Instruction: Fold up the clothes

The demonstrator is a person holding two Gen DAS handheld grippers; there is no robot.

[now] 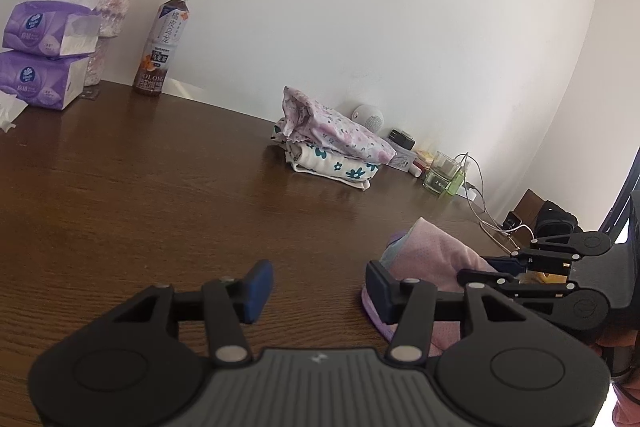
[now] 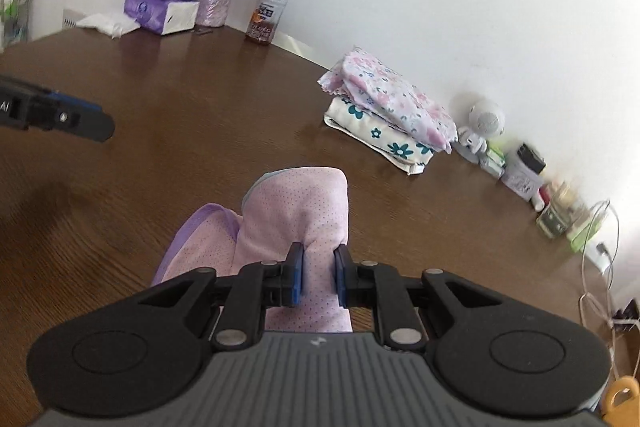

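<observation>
At the bottom centre of the right wrist view, the right gripper [image 2: 319,273] is clamped on a raised fold of the pink dotted garment [image 2: 296,211], blue pads pressing the cloth from both sides; the rest of the garment, edged in purple, lies on the brown wooden table [image 2: 168,115] just beyond. In the left wrist view, the left gripper [image 1: 318,289] stands with its jaws apart over bare wood, nothing between them, the garment beside its right finger. Farther back, right of centre, two folded floral cloths [image 2: 386,115] sit stacked near the wall. At the upper left stand a tea bottle [image 1: 162,43], purple tissue packs [image 1: 42,55] and a vase [image 1: 110,3].
</observation>
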